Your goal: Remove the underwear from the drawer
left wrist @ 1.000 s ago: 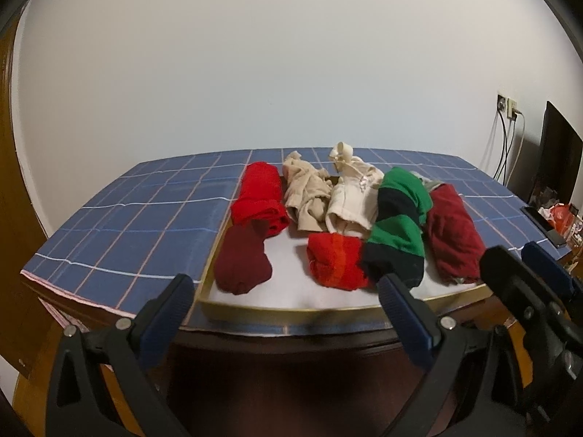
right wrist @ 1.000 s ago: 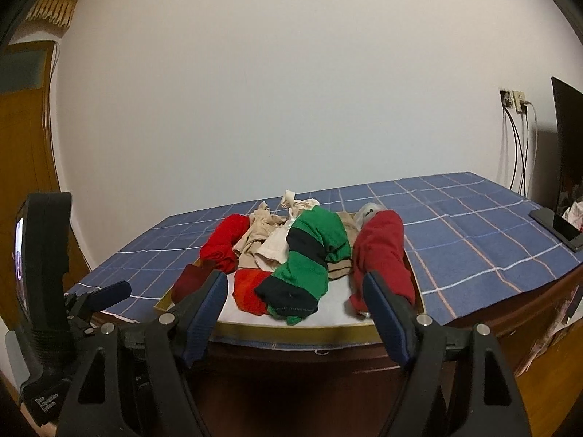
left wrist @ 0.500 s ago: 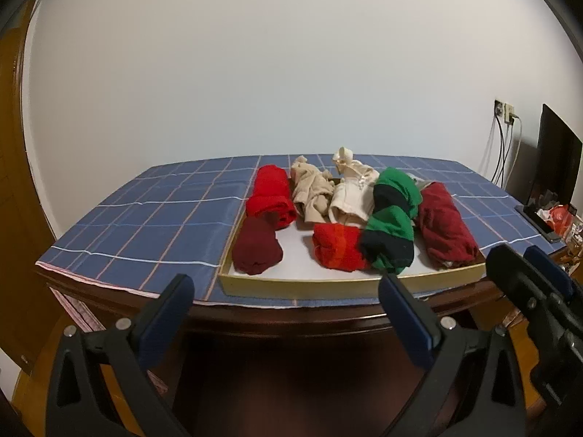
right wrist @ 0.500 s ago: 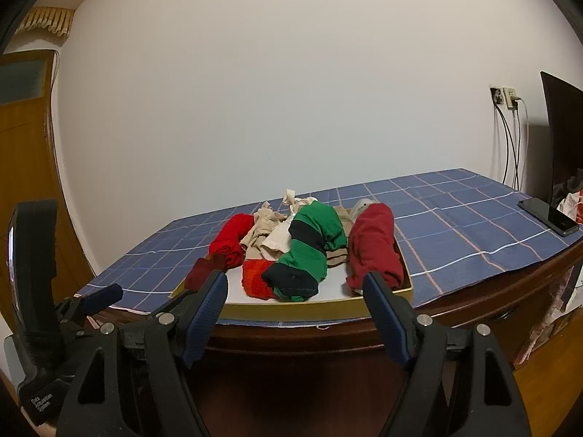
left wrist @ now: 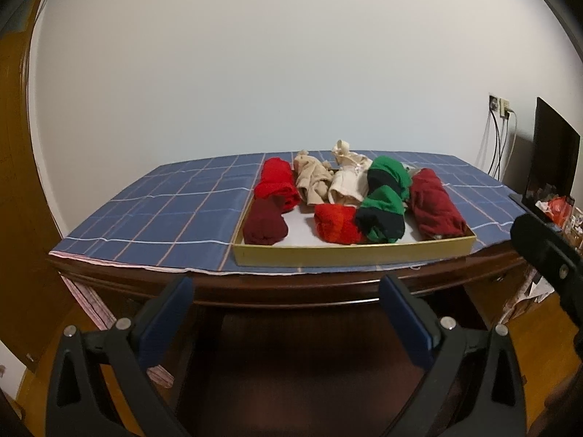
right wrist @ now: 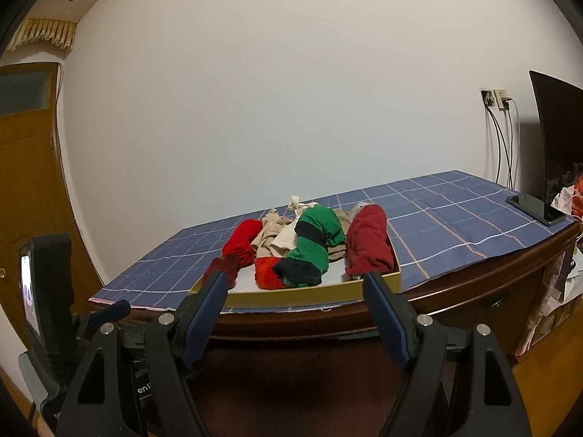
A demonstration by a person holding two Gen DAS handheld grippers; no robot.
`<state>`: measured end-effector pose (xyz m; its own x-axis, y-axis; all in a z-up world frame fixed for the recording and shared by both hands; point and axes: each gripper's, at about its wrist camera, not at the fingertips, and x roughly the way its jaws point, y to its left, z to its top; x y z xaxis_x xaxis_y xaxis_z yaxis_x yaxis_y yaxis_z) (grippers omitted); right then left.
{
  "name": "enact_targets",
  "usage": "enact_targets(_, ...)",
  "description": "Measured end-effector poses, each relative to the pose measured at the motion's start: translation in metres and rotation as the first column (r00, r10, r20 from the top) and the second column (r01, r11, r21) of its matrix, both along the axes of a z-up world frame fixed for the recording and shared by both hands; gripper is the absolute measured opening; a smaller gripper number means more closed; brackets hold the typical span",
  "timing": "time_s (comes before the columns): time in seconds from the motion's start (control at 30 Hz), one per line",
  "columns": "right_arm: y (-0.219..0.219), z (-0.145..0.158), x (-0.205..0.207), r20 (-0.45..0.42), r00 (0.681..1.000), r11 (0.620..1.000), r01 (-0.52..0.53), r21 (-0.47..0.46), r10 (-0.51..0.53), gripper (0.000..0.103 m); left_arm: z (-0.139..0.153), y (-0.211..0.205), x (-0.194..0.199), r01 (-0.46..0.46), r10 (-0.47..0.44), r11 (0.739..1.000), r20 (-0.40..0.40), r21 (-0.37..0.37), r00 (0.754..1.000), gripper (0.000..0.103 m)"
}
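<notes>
Both grippers spread empty, left gripper (left wrist: 286, 304), right gripper (right wrist: 293, 296), drawer (left wrist: 351, 252) of rolled underwear (left wrist: 382, 205) beyond, phone (right wrist: 535, 210) right.

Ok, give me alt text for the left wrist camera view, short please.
A shallow tan drawer tray on a blue plaid tablecloth holds rolled underwear in red, maroon, beige and green-and-black. The open, empty left gripper hangs in front of and below the table edge.

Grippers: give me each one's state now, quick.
Left gripper: open, holding nothing, short of the drawer.
Right gripper: open, holding nothing, also short of the drawer.
</notes>
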<state>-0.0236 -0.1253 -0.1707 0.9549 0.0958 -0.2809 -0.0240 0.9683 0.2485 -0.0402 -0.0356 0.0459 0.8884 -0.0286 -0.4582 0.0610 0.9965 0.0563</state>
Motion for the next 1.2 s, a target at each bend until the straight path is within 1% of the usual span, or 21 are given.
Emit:
enact_targets(0.27,0.003,0.002,-0.019,0.037,0.999,0.999,0.014,-0.035,-0.013,0.079,0.004,-0.004,-0.021,0.006,-0.006,1.000,0.030,-0.002,1.000,0.103)
enact_targets(0.5,0.001,0.003,-0.025,0.055,0.998,0.999,0.023,-0.029,-0.022,0.080,0.005,-0.003,-0.023,0.001,-0.001,1.000,0.037,-0.012,0.999,0.103)
enact_targets(1.2,0.006,0.003,-0.028,0.062,0.998,0.999,0.020,-0.039,-0.017,0.080,0.007,-0.001,-0.030,-0.015,0.016,1.000,0.051,-0.018,0.999,0.103)
